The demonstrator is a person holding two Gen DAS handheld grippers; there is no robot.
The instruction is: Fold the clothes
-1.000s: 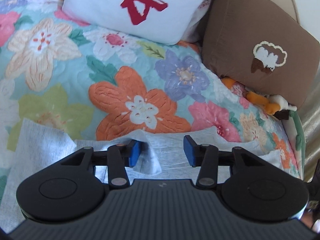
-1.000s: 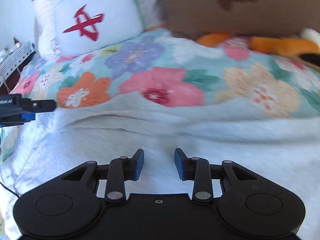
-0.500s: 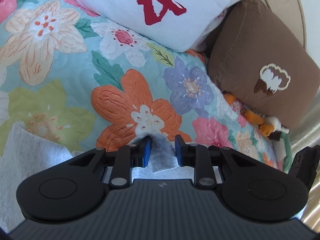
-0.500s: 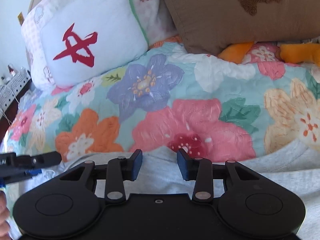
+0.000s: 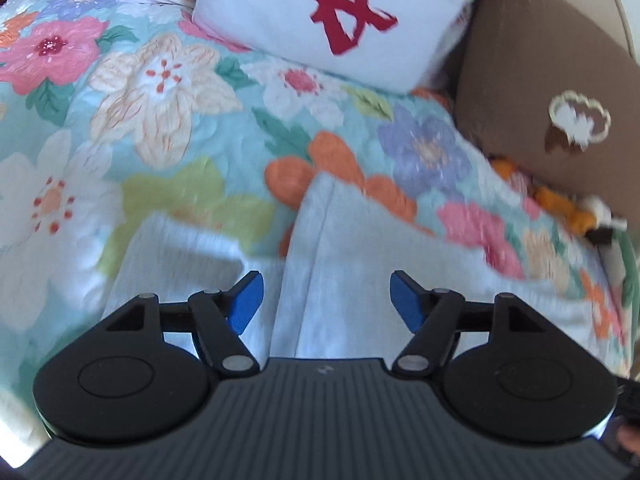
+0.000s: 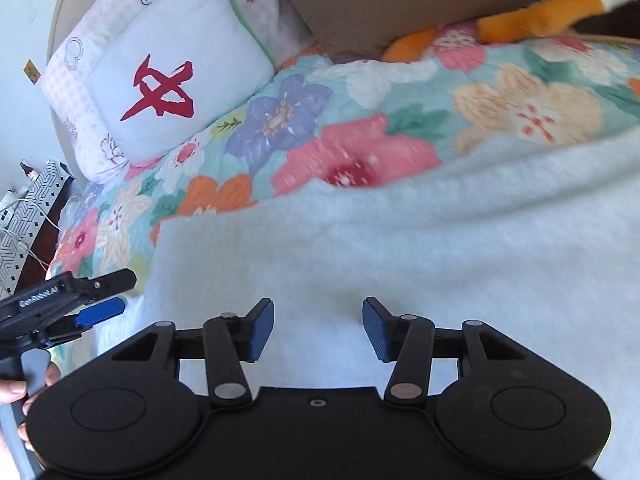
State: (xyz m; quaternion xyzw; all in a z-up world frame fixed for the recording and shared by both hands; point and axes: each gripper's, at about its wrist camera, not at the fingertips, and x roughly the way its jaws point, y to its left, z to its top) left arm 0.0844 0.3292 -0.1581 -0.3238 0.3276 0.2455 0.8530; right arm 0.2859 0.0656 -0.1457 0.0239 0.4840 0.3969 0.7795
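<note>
A light grey garment (image 5: pixel 360 248) lies on the floral quilt (image 5: pixel 160 120), with a folded-over flap whose far edge reaches the orange flower. My left gripper (image 5: pixel 326 300) is open and empty, held just above the garment. In the right wrist view the same garment (image 6: pixel 400 248) fills the lower half of the frame. My right gripper (image 6: pixel 318 330) is open and empty above it. The left gripper also shows at the left edge of the right wrist view (image 6: pixel 100 296), open.
A white pillow with a red mark (image 5: pixel 340 12) and a brown pillow (image 5: pixel 552 92) lean at the head of the bed. An orange plush toy (image 6: pixel 532 16) lies under the brown pillow. A patterned box (image 6: pixel 28 216) stands off the bed's left side.
Half a second ago my left gripper was shut on a pinch of grey cloth; it has opened and pulled back. The cloth now lies flat. My right gripper has opened wider and dropped over the garment.
</note>
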